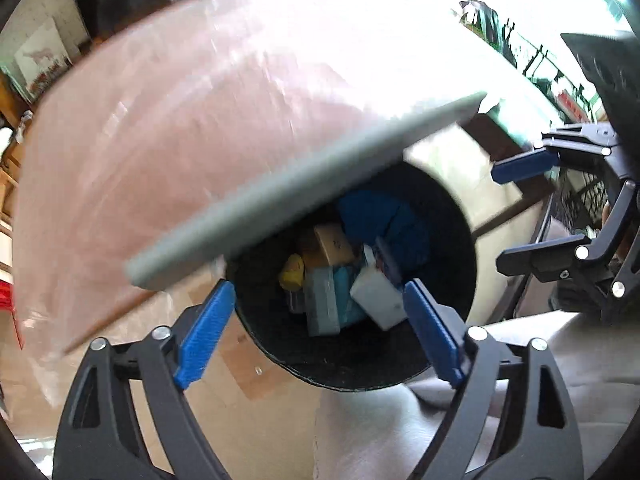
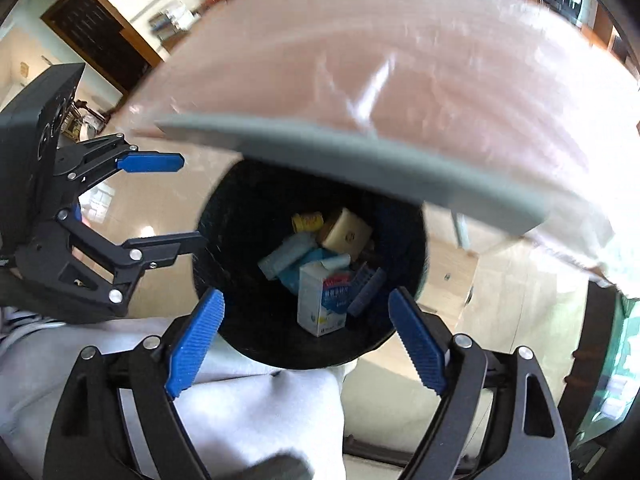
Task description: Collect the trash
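A black round trash bin (image 1: 448, 216) stands on the floor below the table edge; it also shows in the right wrist view (image 2: 224, 216). Inside lie several pieces of trash: a white carton (image 2: 322, 304), a tan box (image 2: 348, 234), a yellow item (image 2: 307, 222), light blue packs (image 1: 328, 300) and a blue comb-like piece (image 2: 366, 290). My left gripper (image 1: 316, 324) is open and empty above the bin's near rim. My right gripper (image 2: 306, 340) is open and empty above the bin. Each gripper shows in the other's view, the right one (image 1: 516, 212) and the left one (image 2: 188, 204).
A pink table top with a grey edge (image 1: 280, 184) hangs over the far part of the bin, also in the right wrist view (image 2: 360, 152). Pale floor tiles (image 1: 248, 364) surround the bin. The person's grey clothing (image 2: 260, 408) is close below.
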`<state>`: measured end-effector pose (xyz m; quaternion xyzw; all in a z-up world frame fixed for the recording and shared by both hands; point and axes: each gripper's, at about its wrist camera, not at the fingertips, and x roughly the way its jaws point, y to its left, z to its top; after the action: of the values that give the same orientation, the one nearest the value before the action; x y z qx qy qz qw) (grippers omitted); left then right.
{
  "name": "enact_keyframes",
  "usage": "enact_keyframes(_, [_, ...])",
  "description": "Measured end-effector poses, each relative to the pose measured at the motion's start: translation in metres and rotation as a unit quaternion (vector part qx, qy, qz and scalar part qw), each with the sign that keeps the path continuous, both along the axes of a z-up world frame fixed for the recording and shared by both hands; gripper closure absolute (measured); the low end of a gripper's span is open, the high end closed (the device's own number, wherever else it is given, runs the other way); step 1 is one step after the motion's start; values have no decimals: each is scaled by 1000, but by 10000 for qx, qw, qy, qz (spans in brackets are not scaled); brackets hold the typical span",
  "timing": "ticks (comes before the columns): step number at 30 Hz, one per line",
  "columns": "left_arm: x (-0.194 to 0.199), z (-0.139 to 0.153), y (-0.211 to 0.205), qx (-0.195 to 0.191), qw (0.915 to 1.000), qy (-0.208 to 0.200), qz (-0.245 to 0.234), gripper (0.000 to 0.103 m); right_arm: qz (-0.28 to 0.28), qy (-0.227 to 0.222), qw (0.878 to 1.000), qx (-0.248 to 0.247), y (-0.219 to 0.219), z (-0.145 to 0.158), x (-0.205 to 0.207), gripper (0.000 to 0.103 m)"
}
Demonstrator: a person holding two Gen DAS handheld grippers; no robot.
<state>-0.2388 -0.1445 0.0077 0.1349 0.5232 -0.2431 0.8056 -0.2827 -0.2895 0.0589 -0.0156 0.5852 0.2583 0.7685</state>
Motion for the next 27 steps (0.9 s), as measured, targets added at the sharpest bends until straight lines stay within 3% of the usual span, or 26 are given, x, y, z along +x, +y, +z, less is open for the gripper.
enact_keyframes(5, [17, 48, 15, -301, 9960, -698, 478, 5, -606, -670, 9954, 306, -23, 48, 26, 11])
enact_keyframes(9, [62, 55, 31, -345, 9892, -1001, 1016, 4, -1365, -1301, 9819, 159, -53, 59, 73, 5])
enact_keyframes(13, [114, 48, 51, -246, 9814, -1123, 1540, 4, -1973, -1655, 9661, -170, -84, 49, 137, 5])
enact_keyframes(18, [179, 34, 80, -266, 9690, -1116, 2188, 4, -2445, -1779, 9515, -558, -115, 24, 208, 5])
enact_keyframes(27, [249, 9, 111, -165, 9548, -999, 2797, 4, -2746, -1634, 9438, -841, -138, -11, 282, 5])
